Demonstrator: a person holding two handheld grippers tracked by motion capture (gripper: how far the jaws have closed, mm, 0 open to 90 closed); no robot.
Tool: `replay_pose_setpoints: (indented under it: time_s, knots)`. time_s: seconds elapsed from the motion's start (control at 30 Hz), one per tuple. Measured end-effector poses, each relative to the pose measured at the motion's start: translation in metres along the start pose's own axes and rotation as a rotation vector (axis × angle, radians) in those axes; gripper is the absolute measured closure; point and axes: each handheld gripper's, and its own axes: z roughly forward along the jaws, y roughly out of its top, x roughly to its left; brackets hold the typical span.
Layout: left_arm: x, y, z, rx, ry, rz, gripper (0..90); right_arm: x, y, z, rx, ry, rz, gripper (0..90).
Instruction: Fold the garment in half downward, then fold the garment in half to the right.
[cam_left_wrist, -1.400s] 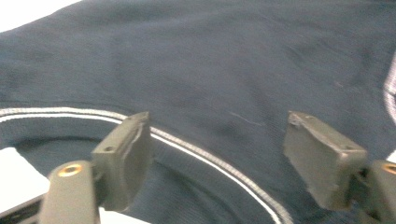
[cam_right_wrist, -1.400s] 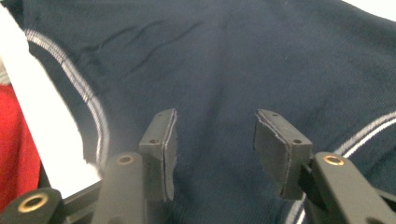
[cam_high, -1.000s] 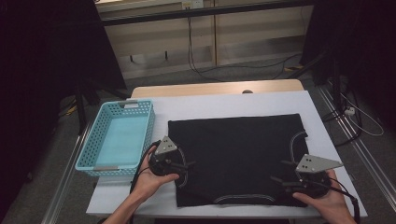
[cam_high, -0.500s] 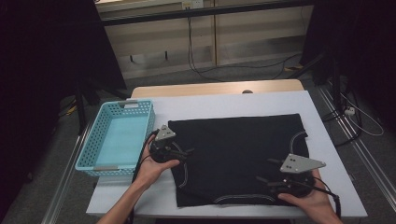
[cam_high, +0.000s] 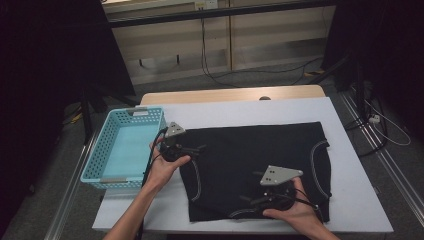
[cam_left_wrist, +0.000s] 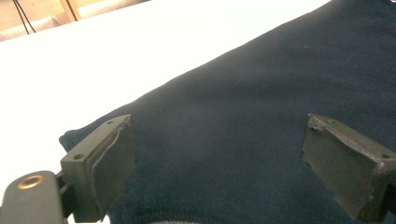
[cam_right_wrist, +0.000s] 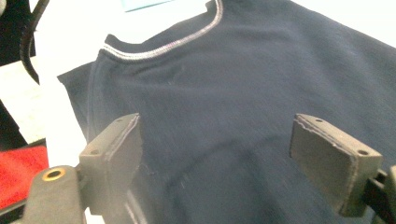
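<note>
Nearby, blue basket (cam_high: 125, 150) beside garment (cam_high: 250, 165)

The dark navy garment (cam_high: 250, 170) lies spread flat on the white table (cam_high: 240, 110), covering most of the table's near half, its far edge running roughly parallel to the far table edge. The fabric is a plain knit with light grey stitched trim along curved openings at its left, right and near edges. In the right gripper view, the trim (cam_right_wrist: 163, 46) follows a curved hem. In the left gripper view, one corner of the garment (cam_left_wrist: 70, 135) rests on the table surface.
</note>
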Motion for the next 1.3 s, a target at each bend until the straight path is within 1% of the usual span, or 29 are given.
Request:
replay_pose_setpoints:
  time_s: [0.07, 0.1, 0.13, 0.2, 0.23, 0.3, 0.37, 0.4, 0.43, 0.5, 0.53, 0.57, 0.63, 0.7, 0.73, 0.8, 0.83, 0.87, 0.9, 0.97, 1.0, 1.03, 1.07, 1.1, 1.13, 1.17, 1.2, 1.23, 1.3]
  knots:
    - [0.004, 0.001, 0.002, 0.022, 0.009, -0.033, 9.7, 0.002, 0.003, 0.007, 0.004, 0.012, -0.009, 17.0]
    - [0.006, 0.0, 0.003, 0.032, 0.016, -0.037, 9.7, 0.004, 0.006, 0.012, 0.007, 0.014, -0.017, 17.1]
    - [0.007, 0.0, 0.003, 0.036, 0.018, -0.031, 9.7, 0.006, 0.008, 0.017, 0.012, 0.022, -0.019, 17.1]
    - [0.011, -0.001, 0.005, 0.054, 0.024, -0.058, 9.2, 0.009, 0.011, 0.023, 0.018, 0.041, -0.023, 17.3]
    - [0.013, -0.001, 0.005, 0.054, 0.026, -0.063, 9.1, 0.011, 0.013, 0.027, 0.02, 0.05, -0.027, 17.5]
    - [0.015, 0.001, 0.007, 0.055, 0.03, -0.049, 10.4, 0.014, 0.016, 0.033, 0.034, 0.071, -0.037, 18.5]
    - [0.017, 0.004, 0.009, 0.056, 0.047, -0.041, 10.4, 0.019, 0.019, 0.043, 0.045, 0.097, -0.048, 18.8]
    - [0.018, 0.005, 0.011, 0.06, 0.038, -0.043, 10.9, 0.02, 0.02, 0.044, 0.049, 0.103, -0.052, 19.0]
    - [0.019, 0.005, 0.013, 0.065, 0.044, -0.041, 11.7, 0.023, 0.022, 0.049, 0.053, 0.114, -0.063, 19.0]
    - [0.021, 0.006, 0.017, 0.069, 0.047, -0.04, 11.8, 0.028, 0.025, 0.054, 0.056, 0.134, -0.068, 19.6]
    - [0.022, 0.006, 0.018, 0.077, 0.051, -0.042, 11.9, 0.03, 0.026, 0.057, 0.062, 0.148, -0.072, 19.6]
    - [0.024, 0.006, 0.02, 0.081, 0.054, -0.055, 11.8, 0.032, 0.027, 0.06, 0.066, 0.156, -0.075, 20.8]
    - [0.026, 0.006, 0.024, 0.094, 0.073, -0.054, 11.7, 0.034, 0.028, 0.066, 0.075, 0.17, -0.077, 24.7]
    - [0.029, 0.006, 0.027, 0.115, 0.091, -0.082, 11.7, 0.036, 0.027, 0.071, 0.09, 0.181, -0.075, 24.7]
    - [0.03, 0.006, 0.028, 0.114, 0.094, -0.094, 11.5, 0.037, 0.026, 0.073, 0.099, 0.181, -0.078, 24.7]
    - [0.031, 0.007, 0.031, 0.106, 0.103, -0.093, 11.7, 0.037, 0.021, 0.074, 0.104, 0.186, -0.07, 25.1]
    - [0.032, 0.007, 0.033, 0.104, 0.095, -0.086, 11.5, 0.038, 0.02, 0.074, 0.106, 0.188, -0.073, 25.3]
    - [0.033, 0.006, 0.035, 0.105, 0.076, -0.094, 9.6, 0.038, 0.019, 0.075, 0.112, 0.187, -0.078, 25.3]
    - [0.034, 0.006, 0.038, 0.108, 0.077, -0.104, 8.5, 0.037, 0.019, 0.075, 0.112, 0.187, -0.079, 25.3]
    - [0.035, 0.006, 0.042, 0.125, 0.106, -0.078, 10.8, 0.037, 0.019, 0.076, 0.113, 0.19, -0.082, 25.5]
    - [0.036, 0.006, 0.043, 0.125, 0.104, -0.084, 11.4, 0.037, 0.018, 0.076, 0.113, 0.188, -0.083, 25.6]
    - [0.036, 0.006, 0.044, 0.117, 0.104, -0.101, 11.9, 0.037, 0.018, 0.076, 0.115, 0.189, -0.084, 25.6]
    - [0.036, 0.006, 0.044, 0.117, 0.104, -0.101, 12.9, 0.037, 0.018, 0.076, 0.115, 0.189, -0.084, 25.6]
    - [0.036, 0.006, 0.045, 0.117, 0.114, -0.094, 15.0, 0.037, 0.017, 0.076, 0.116, 0.188, -0.09, 26.3]
    - [0.035, 0.006, 0.047, 0.127, 0.135, -0.074, 16.1, 0.037, 0.017, 0.075, 0.115, 0.187, -0.086, 26.4]
    - [0.036, 0.006, 0.049, 0.132, 0.142, -0.068, 17.2, 0.036, 0.016, 0.074, 0.119, 0.187, -0.087, 26.7]
    - [0.039, 0.005, 0.051, 0.131, 0.148, -0.083, 19.3, 0.036, 0.016, 0.074, 0.119, 0.187, -0.091, 27.0]
    - [0.041, 0.003, 0.053, 0.143, 0.149, -0.08, 20.3, 0.037, 0.016, 0.073, 0.117, 0.187, -0.086, 27.0]
    - [0.045, 0.001, 0.056, 0.156, 0.167, -0.078, 20.2, 0.037, 0.015, 0.073, 0.119, 0.183, -0.089, 27.2]
